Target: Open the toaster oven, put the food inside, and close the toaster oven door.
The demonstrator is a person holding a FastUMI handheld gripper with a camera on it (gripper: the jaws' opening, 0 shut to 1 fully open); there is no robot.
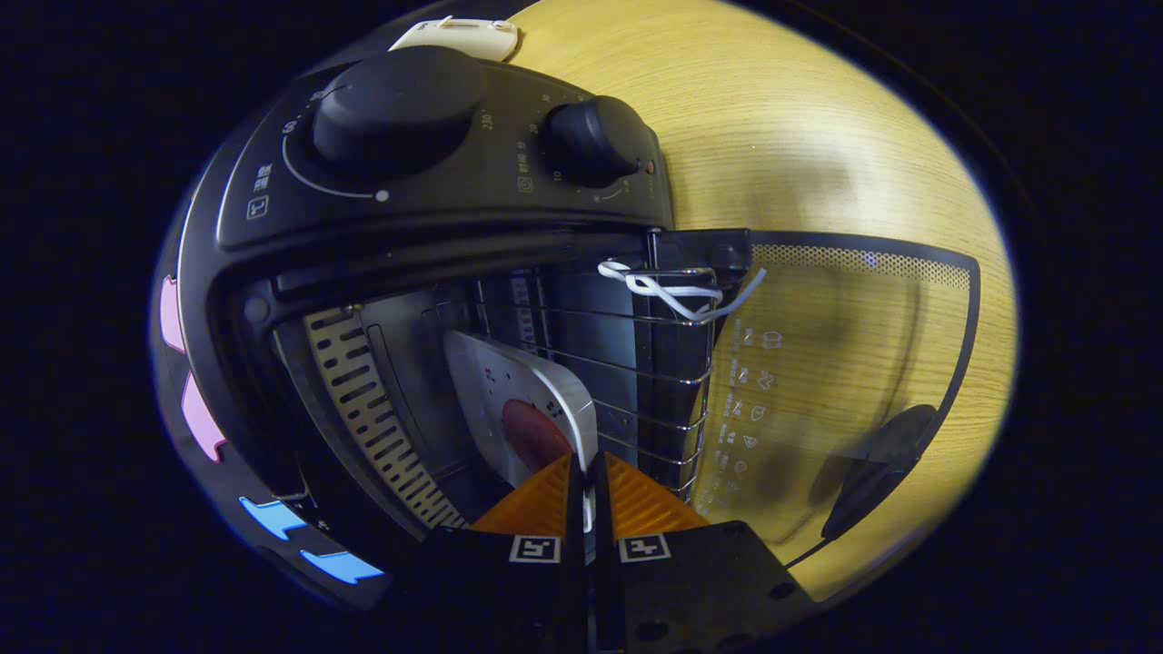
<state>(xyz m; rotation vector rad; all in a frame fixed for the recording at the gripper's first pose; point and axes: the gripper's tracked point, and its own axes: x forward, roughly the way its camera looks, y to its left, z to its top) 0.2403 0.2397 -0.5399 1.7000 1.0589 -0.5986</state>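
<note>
With the toaster oven (436,272) door (845,391) already swung open, the gripper (586,472) has its fingers pinched nearly together on the rim of a pale plate (522,391) carrying a reddish piece of food (536,431), partly inside the oven cavity beside the wire rack (654,363). Risk: the plate looks tilted, so the food may slide off, or the plate edge may snag the rack wires if pushed in crooked.

Gripper (586,472) fingers nipped on tray (536,391) edge, inside oven (436,363); food (536,436) on tray, rack (636,363) beside, door (836,381) open over table (772,118).
</note>
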